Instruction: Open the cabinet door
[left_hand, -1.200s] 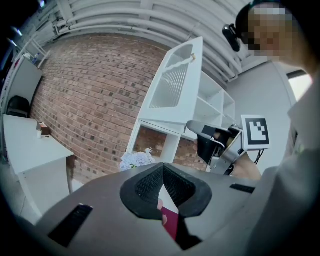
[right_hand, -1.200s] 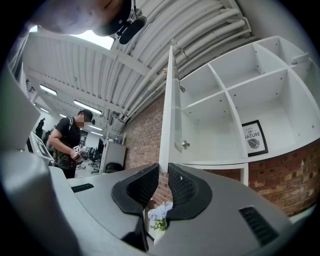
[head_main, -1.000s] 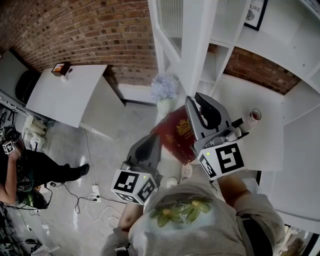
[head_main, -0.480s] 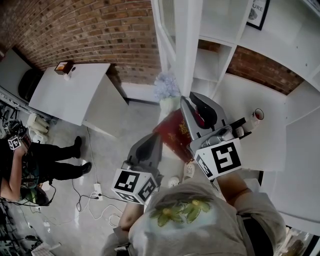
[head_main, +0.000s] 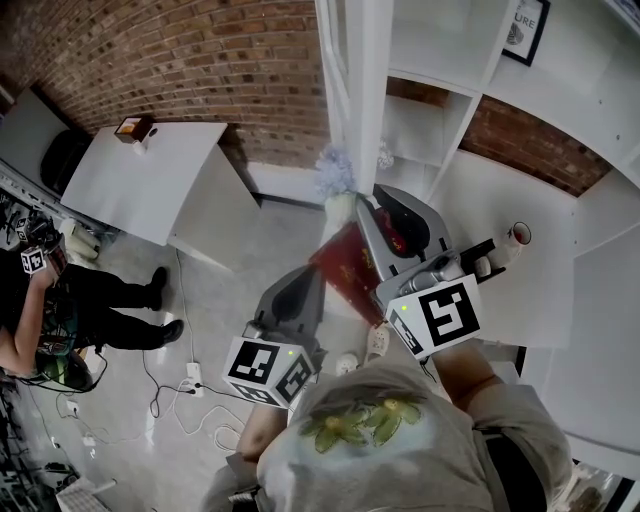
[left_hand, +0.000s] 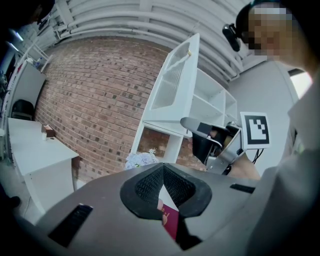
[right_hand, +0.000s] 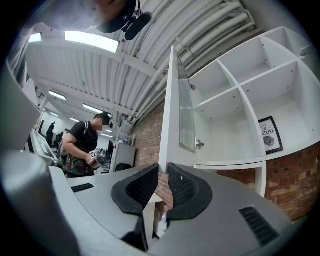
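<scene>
Door: the white cabinet door (head_main: 362, 90) stood swung out from the cabinet (head_main: 440, 50). The head view showed it nearly edge-on. In the right gripper view its ribbed panel and small latch faced the bare shelves.
Right claw: the right claw (right_hand: 163, 172) was raised at the door's lower edge. Its jaws stood a narrow slit apart, and brick showed through the gap. The door's edge ran down to just behind the tips. Whether a jaw touched the door could not be told.
Left claw: the left claw (left_hand: 162, 167) was held lower and to the left of the right one, well apart from the door. Its jaws met at the tips and gripped nothing.
Book: a red book (head_main: 345, 262) lay below, between the two claws in the head view. It showed through the V under the left claw's tips.
Flowers: pale flowers (head_main: 335, 172) stood at the foot of the cabinet, just below the door.
Shelves: a framed print (head_main: 525, 28) leaned in an upper compartment, and a cup (head_main: 514, 236) sat on the white surface to the right.
Bench: a white bench (head_main: 140, 185) stood by the brick wall with a small box at its far corner.
Person: a person (head_main: 60, 310) in dark clothes stood on the floor at far left.
</scene>
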